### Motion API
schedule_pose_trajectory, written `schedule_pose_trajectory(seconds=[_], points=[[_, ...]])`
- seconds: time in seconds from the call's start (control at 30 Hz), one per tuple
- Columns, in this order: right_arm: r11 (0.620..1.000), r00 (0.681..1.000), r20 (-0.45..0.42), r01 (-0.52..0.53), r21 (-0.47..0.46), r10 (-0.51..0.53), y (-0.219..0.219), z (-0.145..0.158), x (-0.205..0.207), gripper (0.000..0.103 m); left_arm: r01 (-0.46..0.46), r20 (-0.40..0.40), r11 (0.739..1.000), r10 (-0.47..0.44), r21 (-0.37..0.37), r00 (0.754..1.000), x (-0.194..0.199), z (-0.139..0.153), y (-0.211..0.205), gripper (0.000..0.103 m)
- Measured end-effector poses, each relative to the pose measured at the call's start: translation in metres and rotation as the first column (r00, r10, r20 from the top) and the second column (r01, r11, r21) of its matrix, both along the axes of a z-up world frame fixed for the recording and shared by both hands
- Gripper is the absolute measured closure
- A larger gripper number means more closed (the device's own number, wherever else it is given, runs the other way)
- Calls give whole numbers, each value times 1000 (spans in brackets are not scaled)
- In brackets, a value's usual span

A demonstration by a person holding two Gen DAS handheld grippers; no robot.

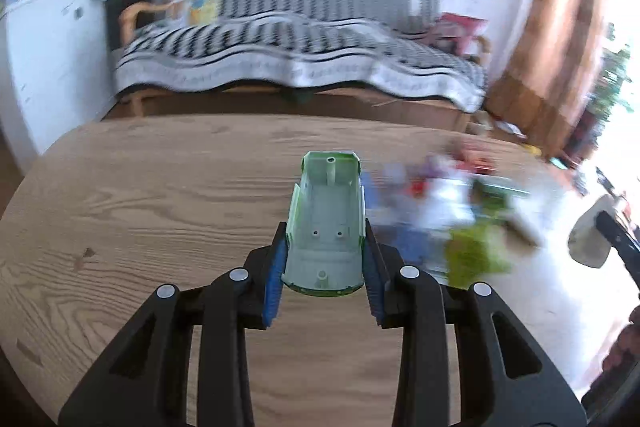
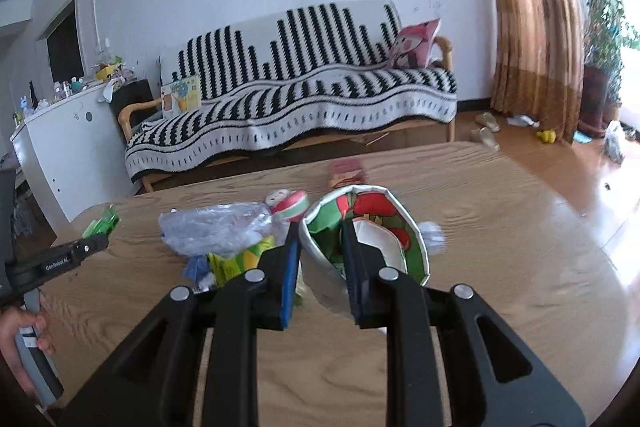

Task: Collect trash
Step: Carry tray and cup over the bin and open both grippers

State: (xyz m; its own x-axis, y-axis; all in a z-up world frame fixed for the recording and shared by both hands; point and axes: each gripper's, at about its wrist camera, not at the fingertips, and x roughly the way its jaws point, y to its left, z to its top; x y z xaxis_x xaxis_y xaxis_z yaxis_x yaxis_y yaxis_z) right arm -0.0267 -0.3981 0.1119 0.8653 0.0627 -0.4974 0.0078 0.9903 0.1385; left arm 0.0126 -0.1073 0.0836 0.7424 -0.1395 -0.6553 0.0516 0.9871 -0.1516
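The left matte-black plastic two-finger gripper (image 1: 325, 267) carried ribbed blue pads (image 1: 275, 283) on its inner faces, round silver rivets (image 1: 239, 274) at its joints and triangular cut-outs in its arms. The right matte-black plastic gripper (image 2: 322, 267) matched it. Small white lettering marked the left one's side, above a grey handle (image 2: 38, 363)

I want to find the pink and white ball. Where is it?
In the right wrist view, the ball lies on the wooden table, between the crumpled clear plastic bag on its left and the paper cup in the right gripper.
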Motion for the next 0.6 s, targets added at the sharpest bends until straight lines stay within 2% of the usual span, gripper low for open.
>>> schedule_pose_trajectory(seconds=[0.07, 0.17, 0.23, 0.3, 0.33, 0.4, 0.43, 0.5, 0.6], points=[[1000, 1000, 16, 18, 11, -18, -24, 13, -31, 82, 96, 17, 995, -96, -1, 995, -21, 14, -39, 69], [999, 999, 18, 46, 23, -46, -57, 24, -75, 82, 306, 13, 951, -306, -32, 952, -62, 26, -119, 69], [995, 996, 11, 89, 33, -89, -88, 26, -115, 82, 431, -10, 901, -432, -46, 902, -90, 25, -171, 69], [989, 991, -5, 130, 67, -130, -115, 25, -145, 82, 535, -52, 841, -539, -74, 840, -118, 16, -220, 69], [985, 989, -14, 151, 87, -150, -130, 23, -160, 82, 562, -69, 822, -568, -88, 820, -128, 10, -235, 69], [975, 980, -43, 196, 102, -192, -158, 14, -190, 82, 643, -132, 755, -656, -128, 743, -157, -12, -283, 69], [971, 976, -62, 215, 108, -209, -168, 7, -202, 82, 661, -153, 738, -675, -137, 722, -164, -20, -296, 69], [959, 962, -135, 254, 126, -237, -190, -22, -226, 82, 700, -230, 692, -720, -174, 655, -183, -51, -336, 69], [931, 921, -285, 323, 171, -267, -218, -82, -257, 82, 717, -328, 670, -733, -193, 596, -202, -93, -370, 69]])
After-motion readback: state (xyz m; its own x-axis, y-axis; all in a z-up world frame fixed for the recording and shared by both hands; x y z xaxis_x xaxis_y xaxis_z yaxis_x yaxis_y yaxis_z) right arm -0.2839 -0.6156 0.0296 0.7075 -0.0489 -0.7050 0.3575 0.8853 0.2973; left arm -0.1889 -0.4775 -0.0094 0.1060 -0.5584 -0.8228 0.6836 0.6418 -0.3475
